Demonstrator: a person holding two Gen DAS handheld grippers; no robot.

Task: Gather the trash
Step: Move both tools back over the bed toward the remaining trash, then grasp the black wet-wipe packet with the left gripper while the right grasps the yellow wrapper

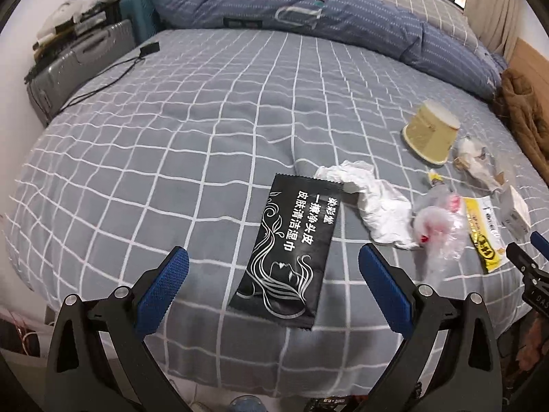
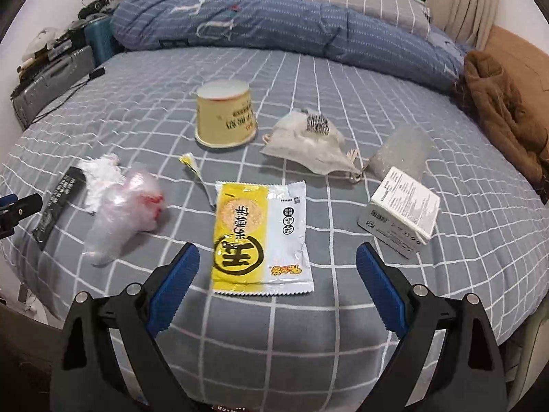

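1. The left claw (image 1: pixel 273 279) is hanging wide open over the near edge of the bed (image 1: pixel 171 144), gripping nothing; the black wipe sachet (image 1: pixel 286 257) is lying flat between its fingers.
2. The right claw (image 2: pixel 277 279) is also gaping empty at the near edge, with the yellow snack wrapper (image 2: pixel 260 237) lying between its fingers.
3. Crumpled white tissue (image 1: pixel 374 202) is touching the sachet's far corner; a clear plastic bag (image 2: pixel 123 209) is sitting just beside it.
4. Farther in, an upturned paper cup (image 2: pixel 224 115), a grey pouch (image 2: pixel 308 144) and a white box (image 2: pixel 403 211) are resting toward the right edge.
5. The bed's left half is lying open up to the folded blue duvet (image 1: pixel 326 17).
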